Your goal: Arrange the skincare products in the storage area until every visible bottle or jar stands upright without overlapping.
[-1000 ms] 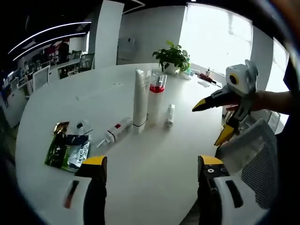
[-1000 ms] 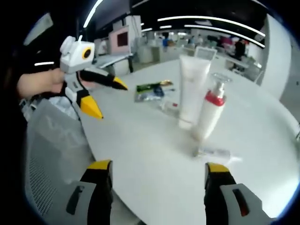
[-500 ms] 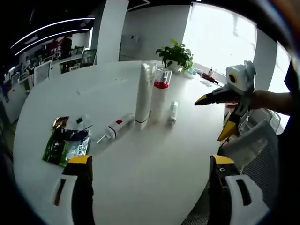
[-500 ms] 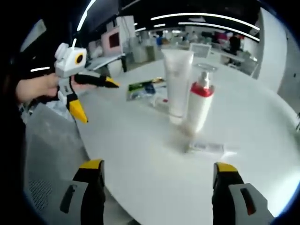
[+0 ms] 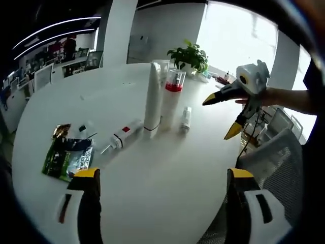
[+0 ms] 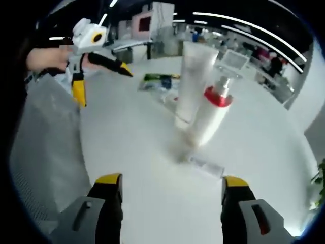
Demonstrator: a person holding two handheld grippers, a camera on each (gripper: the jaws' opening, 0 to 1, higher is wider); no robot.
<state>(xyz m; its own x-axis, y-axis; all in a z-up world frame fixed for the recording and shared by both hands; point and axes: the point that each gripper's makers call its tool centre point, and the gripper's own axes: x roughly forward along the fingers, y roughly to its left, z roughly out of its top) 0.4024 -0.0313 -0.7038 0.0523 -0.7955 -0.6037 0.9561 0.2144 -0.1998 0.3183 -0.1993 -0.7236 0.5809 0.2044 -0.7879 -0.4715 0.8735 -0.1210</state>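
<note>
On the round white table a tall white tube and a red-banded pump bottle stand upright side by side. A small white tube lies flat to their right, and a small bottle with a red label lies to their left. My left gripper is open and well short of them, holding nothing. My right gripper hovers open over the table's right edge. In the right gripper view the white tube, pump bottle and lying small tube sit ahead of my open right gripper. The left gripper shows at upper left.
A green sachet and a small clear item lie at the table's left. A potted plant stands at the far side. A grey mesh chair sits by the table's near right edge; the chair also shows on the left.
My left gripper's jaws have spread wider than a second ago. The right gripper has risen a little and come closer over the table. The products lie and stand as before.
</note>
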